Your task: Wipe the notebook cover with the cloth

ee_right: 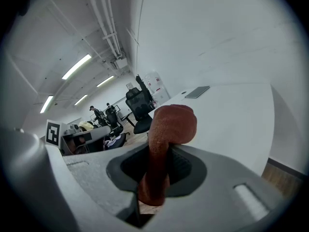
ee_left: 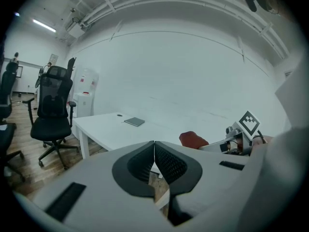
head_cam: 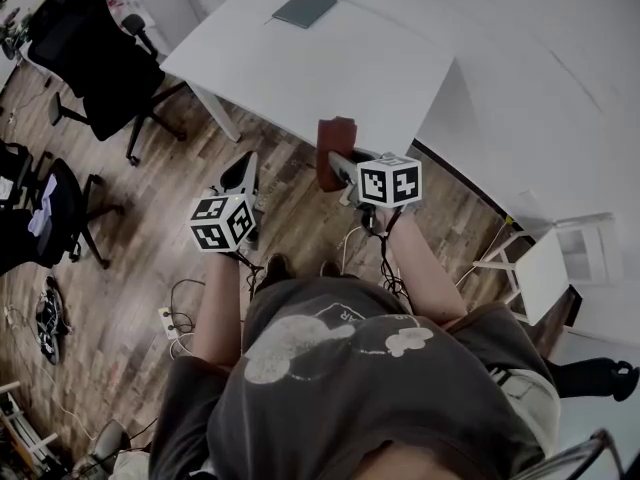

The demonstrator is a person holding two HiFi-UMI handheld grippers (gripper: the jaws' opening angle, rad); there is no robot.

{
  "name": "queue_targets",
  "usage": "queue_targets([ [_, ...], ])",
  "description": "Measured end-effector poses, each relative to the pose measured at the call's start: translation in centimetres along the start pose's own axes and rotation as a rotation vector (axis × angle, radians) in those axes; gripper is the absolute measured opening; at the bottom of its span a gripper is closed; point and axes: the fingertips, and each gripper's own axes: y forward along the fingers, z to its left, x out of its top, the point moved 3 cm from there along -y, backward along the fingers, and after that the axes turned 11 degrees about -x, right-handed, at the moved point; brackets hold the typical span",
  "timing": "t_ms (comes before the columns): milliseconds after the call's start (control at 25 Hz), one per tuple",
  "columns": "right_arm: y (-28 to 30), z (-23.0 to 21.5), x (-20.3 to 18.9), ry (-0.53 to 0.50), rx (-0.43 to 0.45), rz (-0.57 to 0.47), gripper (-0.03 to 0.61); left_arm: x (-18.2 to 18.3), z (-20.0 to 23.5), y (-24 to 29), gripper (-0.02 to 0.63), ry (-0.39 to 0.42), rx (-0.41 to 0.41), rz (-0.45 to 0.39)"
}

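A dark grey notebook (head_cam: pixel 305 7) lies flat at the far end of the white table (head_cam: pixel 330 78); it also shows small in the left gripper view as the notebook (ee_left: pixel 134 122) and in the right gripper view as the notebook (ee_right: pixel 197 92). My right gripper (head_cam: pixel 338 166) is shut on a rust-red cloth (head_cam: pixel 334 150), which stands up between the jaws as the cloth (ee_right: pixel 166 134). The left gripper (head_cam: pixel 242 173) is shut with nothing in it, its jaws pressed together (ee_left: pixel 154 157). Both grippers hang over the wooden floor, short of the table's near edge.
A black office chair (head_cam: pixel 100 63) stands left of the table, another chair (head_cam: pixel 45 213) farther left. Cables and a power strip (head_cam: pixel 170 323) lie on the floor. A small white side table (head_cam: pixel 545 268) stands at the right by the white wall.
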Motion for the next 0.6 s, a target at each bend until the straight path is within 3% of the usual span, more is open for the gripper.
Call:
queue_targets([
  [280,-0.1,-1.3,-1.7,0.008,0.071,0.045,0.078,-1.7,-1.5,-0.3,-0.006,-0.035,0.035,-0.022],
  [600,2.4,-1.6,-0.7,-0.006,0.031,0.052,0.078,-1.2,1.6,0.0,-0.006,-0.031,0.038,-0.008],
])
